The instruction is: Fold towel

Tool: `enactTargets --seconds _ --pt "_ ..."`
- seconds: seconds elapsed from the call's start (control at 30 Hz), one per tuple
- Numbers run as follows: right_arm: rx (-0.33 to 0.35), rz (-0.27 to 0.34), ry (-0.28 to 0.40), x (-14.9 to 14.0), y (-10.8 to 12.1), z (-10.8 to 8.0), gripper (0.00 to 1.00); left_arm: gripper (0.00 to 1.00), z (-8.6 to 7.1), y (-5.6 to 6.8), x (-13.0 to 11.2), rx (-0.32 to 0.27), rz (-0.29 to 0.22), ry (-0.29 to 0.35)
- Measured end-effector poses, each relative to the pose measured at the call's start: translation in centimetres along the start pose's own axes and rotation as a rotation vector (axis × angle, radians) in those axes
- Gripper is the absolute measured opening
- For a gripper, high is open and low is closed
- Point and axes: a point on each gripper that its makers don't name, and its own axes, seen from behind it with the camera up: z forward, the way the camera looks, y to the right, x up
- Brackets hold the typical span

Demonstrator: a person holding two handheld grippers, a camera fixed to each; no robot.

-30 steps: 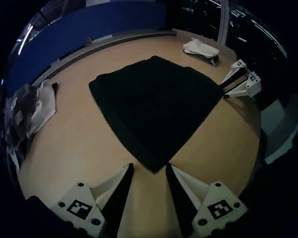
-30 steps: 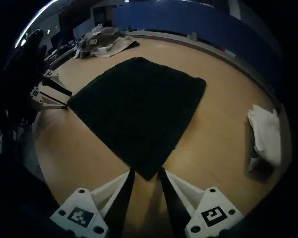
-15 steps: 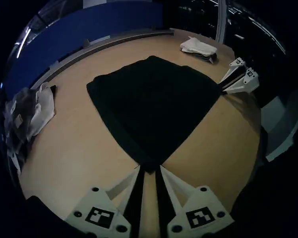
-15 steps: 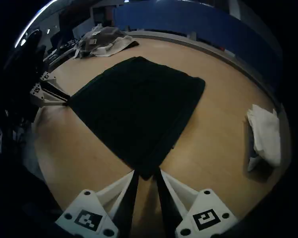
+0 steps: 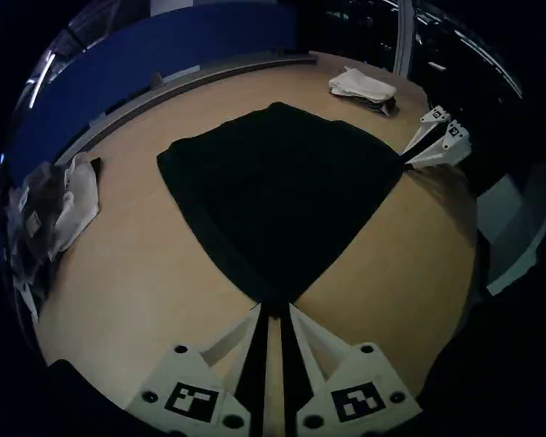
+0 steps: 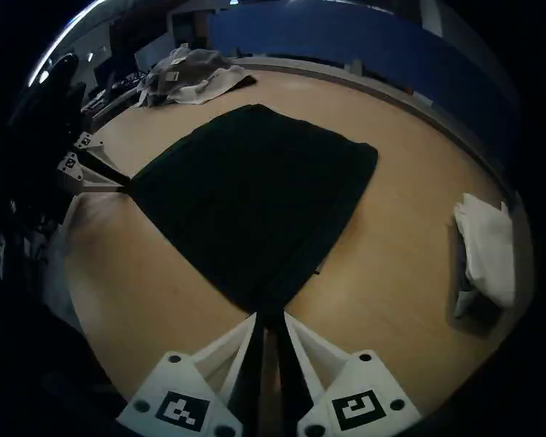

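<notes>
Both views are dim with a cold bluish cast. Soft overhead light makes the wooden worktop (image 5: 127, 247) the brightest surface, while the dark towel (image 5: 287, 189) shows almost no texture. Thin bright streaks glint near 10 o'clock. Straight edges bow toward the rim, where detail sinks into darkness.

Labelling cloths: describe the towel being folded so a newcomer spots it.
On the wooden table, the towel lies spread flat mid-table. Unlike the pale folded cloth and crumpled heap at the edges, it is black, two corners pinched by the left gripper and right gripper.
</notes>
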Motion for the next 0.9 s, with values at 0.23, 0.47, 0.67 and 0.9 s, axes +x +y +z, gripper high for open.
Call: enactTargets --seconds 0.23,0.47,0.67,0.9 --pt "0.001 0.015 0.006 0.06 0.03 -0.04 0.08 0.04 0.19 -0.03 0.1 0.018 0.04 0.001" --pt "-0.003 0.016 0.008 0.15 -0.01 -0.14 0.06 0.02 0.04 -0.05 0.12 0.007 0.019 -0.004" --pt "-0.006 0.014 0.01 0.25 0.03 -0.21 0.05 0.02 -0.07 -0.06 0.13 0.004 0.007 -0.007" --pt "-0.008 0.012 0.011 0.33 0.09 -0.34 0.05 0.01 -0.21 0.0 0.25 -0.004 -0.004 -0.003"
